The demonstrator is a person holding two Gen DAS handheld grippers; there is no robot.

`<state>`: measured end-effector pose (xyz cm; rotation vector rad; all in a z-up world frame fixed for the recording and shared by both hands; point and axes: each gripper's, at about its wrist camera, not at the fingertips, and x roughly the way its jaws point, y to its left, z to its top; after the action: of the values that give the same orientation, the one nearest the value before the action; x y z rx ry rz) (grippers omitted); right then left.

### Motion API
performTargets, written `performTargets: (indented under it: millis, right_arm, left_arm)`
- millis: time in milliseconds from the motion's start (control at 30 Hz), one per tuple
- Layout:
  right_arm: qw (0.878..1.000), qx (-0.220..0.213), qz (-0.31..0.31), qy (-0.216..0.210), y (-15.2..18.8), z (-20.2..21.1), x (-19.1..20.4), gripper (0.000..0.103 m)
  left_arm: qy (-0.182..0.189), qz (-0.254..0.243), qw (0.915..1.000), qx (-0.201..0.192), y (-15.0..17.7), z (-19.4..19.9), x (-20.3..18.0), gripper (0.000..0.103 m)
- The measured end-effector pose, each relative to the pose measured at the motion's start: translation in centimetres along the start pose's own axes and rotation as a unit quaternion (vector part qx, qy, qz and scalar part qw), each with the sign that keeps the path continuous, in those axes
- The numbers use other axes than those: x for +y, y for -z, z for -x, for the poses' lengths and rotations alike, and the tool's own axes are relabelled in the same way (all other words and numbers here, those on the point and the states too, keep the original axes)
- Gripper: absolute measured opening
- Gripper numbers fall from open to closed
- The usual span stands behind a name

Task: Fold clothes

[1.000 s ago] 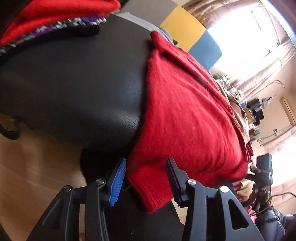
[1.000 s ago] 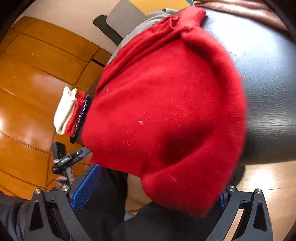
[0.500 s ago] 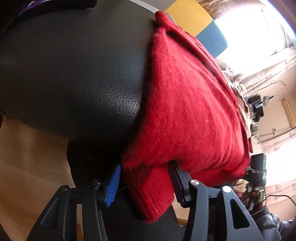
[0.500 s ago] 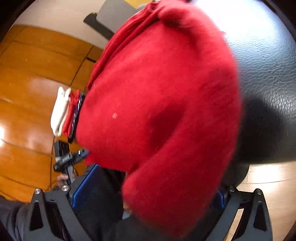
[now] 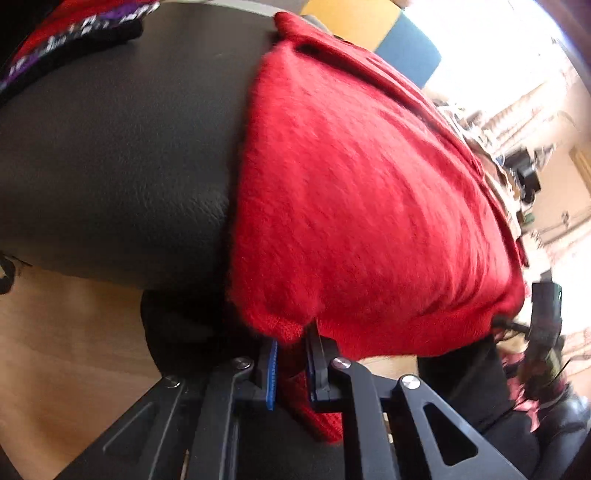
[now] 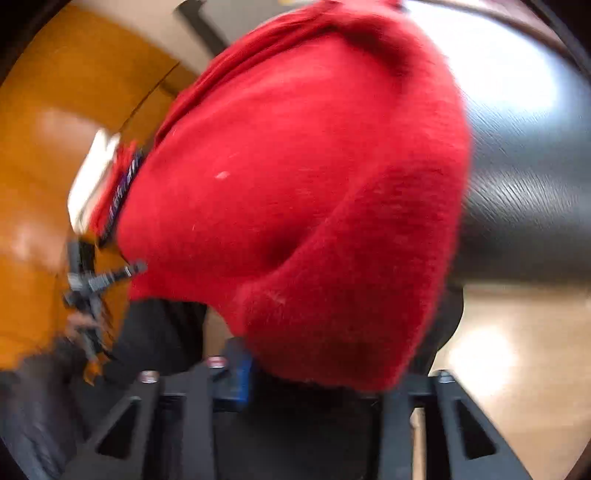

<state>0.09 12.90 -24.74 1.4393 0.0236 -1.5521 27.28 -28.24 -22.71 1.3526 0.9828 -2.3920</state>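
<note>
Sweater (image 5: 362, 206) hem between closing jaws of both grippers.

A plain, deep red sweater (image 5: 362, 206) is lying over a glossy black leather seat (image 5: 118, 155). The left gripper (image 5: 291, 373) is showing black fingers and a blue pad. A purple, black and white patterned cloth (image 5: 70, 35) is showing, and the wooden floor (image 6: 48, 122) is glowing orange-brown.

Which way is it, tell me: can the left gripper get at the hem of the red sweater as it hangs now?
Probably yes. The left gripper is closing, with the hanging hem of the red sweater already between its pads, below the edge of the black cushion. Nothing blocks it.
</note>
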Motion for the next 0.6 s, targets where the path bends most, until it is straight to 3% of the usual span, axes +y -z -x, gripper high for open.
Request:
performTargets:
  millis: [100,200,267,333,500,600]
  right_arm:
    - [1.0,0.0,-0.007,-0.015,0.4,-0.2,-0.5,0.033]
    - [0.998,-0.005,0.06,0.006,0.6,-0.2,0.7,0.039]
    - [0.995,-0.021,0.092,-0.026,1.2,-0.1,1.4,0.073]
    - [0.991,-0.027,0.124,-0.037,2.0,-0.2,2.4,0.084]
    - [0.991,-0.032,0.128,0.022,2.2,1.3,3.3,0.084]
    - [0.991,-0.057,0.11,0.054,2.0,3.5,1.4,0.084]
  left_arm:
    - [0.001,0.003,1.0,-0.005,0.0,-0.4,0.0,0.013]
    - [-0.002,-0.003,0.9999,-0.01,0.1,-0.7,-0.4,0.019]
    - [-0.004,-0.011,0.9999,-0.011,0.1,-0.9,-0.8,0.022]
    - [-0.007,-0.015,0.9998,-0.006,0.0,-1.0,-1.1,0.025]
    - [0.005,0.01,0.9998,0.014,-0.7,-1.1,-0.5,0.025]
    - [0.009,0.013,0.9997,0.016,-0.9,-1.2,-0.4,0.025]
